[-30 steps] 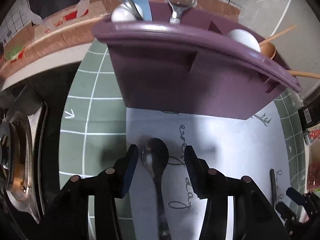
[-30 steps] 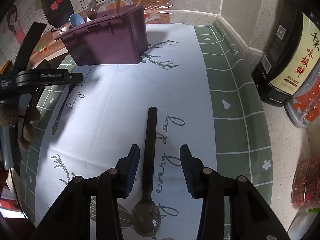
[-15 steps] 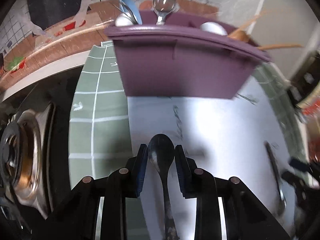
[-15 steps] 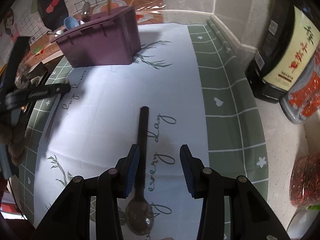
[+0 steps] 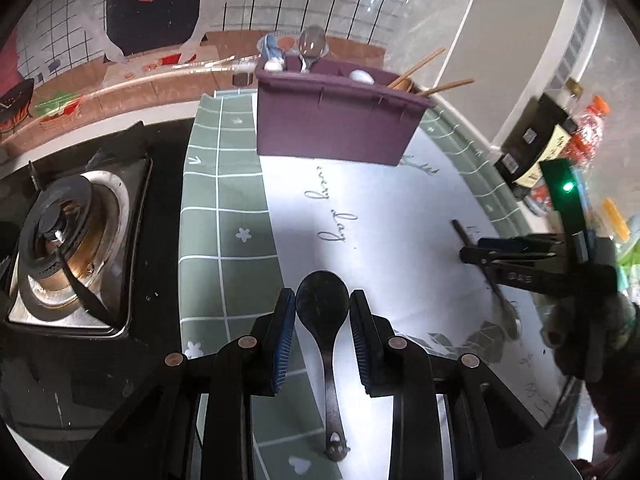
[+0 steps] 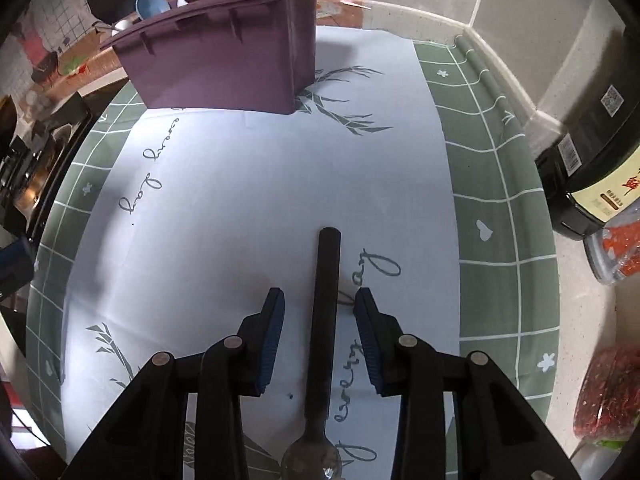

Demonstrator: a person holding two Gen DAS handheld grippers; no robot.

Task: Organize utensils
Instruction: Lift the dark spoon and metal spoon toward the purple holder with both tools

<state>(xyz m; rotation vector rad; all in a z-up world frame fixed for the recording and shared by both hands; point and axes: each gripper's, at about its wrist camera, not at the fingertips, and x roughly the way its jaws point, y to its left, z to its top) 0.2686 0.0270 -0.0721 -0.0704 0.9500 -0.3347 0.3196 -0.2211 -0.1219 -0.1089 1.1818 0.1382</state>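
Left hand-held gripper (image 5: 322, 322): clenched on black spoon (image 5: 322, 304) by its bowl, lifted for the purple holder (image 5: 336, 120). Right hand-held gripper (image 6: 319, 330): closing, pads not yet touching black-handled spoon (image 6: 326, 320) flat on tabletop (image 6: 240, 208).

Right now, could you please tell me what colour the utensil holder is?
The utensil holder is purple, clearest in the right wrist view.

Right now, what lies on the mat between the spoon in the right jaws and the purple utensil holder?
Nothing: in the right wrist view only bare printed mat lies between the black-handled spoon and the purple utensil holder.
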